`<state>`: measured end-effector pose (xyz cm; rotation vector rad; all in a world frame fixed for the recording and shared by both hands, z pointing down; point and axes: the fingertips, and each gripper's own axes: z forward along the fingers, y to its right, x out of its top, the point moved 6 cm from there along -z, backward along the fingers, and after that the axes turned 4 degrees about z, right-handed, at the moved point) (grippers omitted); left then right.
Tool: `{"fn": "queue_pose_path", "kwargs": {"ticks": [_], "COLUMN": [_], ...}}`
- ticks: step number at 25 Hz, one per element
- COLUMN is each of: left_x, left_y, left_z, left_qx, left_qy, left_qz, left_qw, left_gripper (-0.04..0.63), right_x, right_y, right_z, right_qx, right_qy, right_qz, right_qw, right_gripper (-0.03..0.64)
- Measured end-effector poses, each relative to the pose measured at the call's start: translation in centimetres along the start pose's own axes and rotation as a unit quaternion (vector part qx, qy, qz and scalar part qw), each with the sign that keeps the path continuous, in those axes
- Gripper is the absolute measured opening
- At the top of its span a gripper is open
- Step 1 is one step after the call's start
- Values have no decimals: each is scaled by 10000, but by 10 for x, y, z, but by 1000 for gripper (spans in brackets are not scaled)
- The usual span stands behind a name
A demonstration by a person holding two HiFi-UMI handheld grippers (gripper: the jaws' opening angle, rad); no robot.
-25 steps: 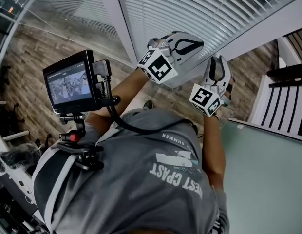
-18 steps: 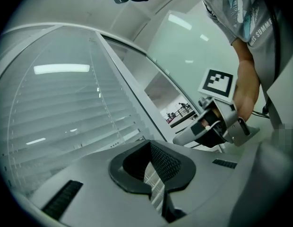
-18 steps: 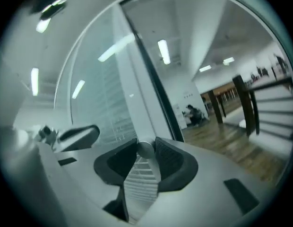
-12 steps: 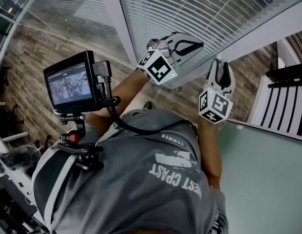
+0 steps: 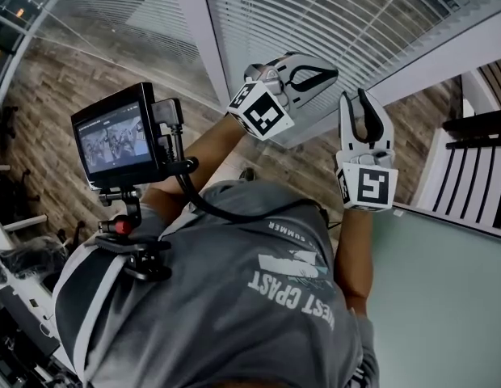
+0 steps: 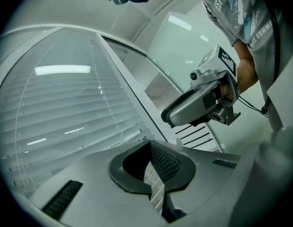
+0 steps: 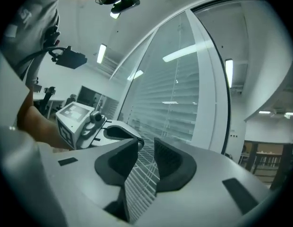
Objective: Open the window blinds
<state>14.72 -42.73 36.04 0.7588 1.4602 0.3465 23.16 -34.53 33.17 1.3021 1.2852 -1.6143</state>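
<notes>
The window blinds (image 5: 339,18) hang lowered across the head view from 12 to 2 o'clock, right of a white window post (image 5: 194,39) at 11; the left gripper (image 5: 311,75) points toward the slats near 12, its jaws a narrow slit apart with nothing between them; the right gripper (image 5: 354,102) stands at 2 o'clock, near the left one, jaws moderately wide and empty, only slats showing through the gap; whether either tip touches the blinds I cannot tell.

white blinds (image 5: 331,14), grey shirt (image 5: 218,297) w/ white print, brown plank floor (image 5: 48,128)
</notes>
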Motion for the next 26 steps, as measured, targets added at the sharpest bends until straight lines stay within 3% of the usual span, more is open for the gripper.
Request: {"fn": "queue_pose_path", "kwargs": {"ticks": [3, 5, 26], "left_x": [-2, -3, -4], "left_y": [0, -1, 1], "left_z": [-1, -1, -2], "left_qx": [14, 26, 1], "left_qy": [-25, -44, -75], "left_qz": [3, 5, 19], "left_qw": [10000, 10000, 10000], "left_gripper": [3, 3, 3], "right_x": [0, 0, -6], "right_y": [2, 4, 8], "right_z": [3, 5, 8], "right_qx": [-68, -113, -172], "right_qy": [-263, -335, -512], "right_qz": [-594, -695, -561], "right_qw": [9979, 9970, 9970], "right_gripper": [62, 55, 48]}}
